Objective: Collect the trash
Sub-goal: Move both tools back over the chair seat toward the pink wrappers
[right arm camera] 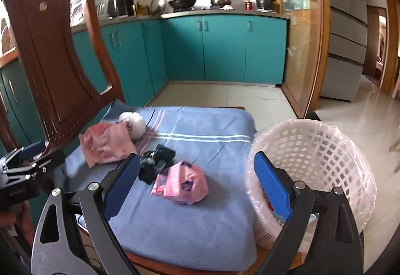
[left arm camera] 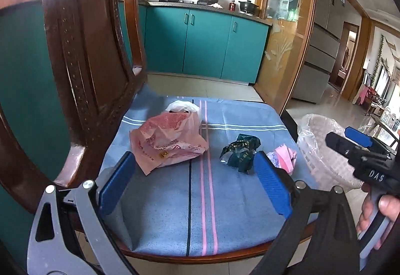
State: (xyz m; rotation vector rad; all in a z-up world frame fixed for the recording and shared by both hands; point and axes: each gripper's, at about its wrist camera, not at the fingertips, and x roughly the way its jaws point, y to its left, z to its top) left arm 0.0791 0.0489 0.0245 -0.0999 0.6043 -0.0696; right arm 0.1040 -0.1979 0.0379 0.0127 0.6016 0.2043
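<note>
A white lattice basket [right arm camera: 312, 150] lined with clear plastic stands just beside the chair cushion [right arm camera: 200, 212]; something lies at its bottom, too hidden to identify. On the cushion lie a red-printed bag [left arm camera: 167, 142], a dark green wrapper [left arm camera: 240, 152] and a pink wrapper [right arm camera: 181, 181]. Left tool [left arm camera: 195, 182] and right tool [right arm camera: 197, 185] both hang spread, empty.
</note>
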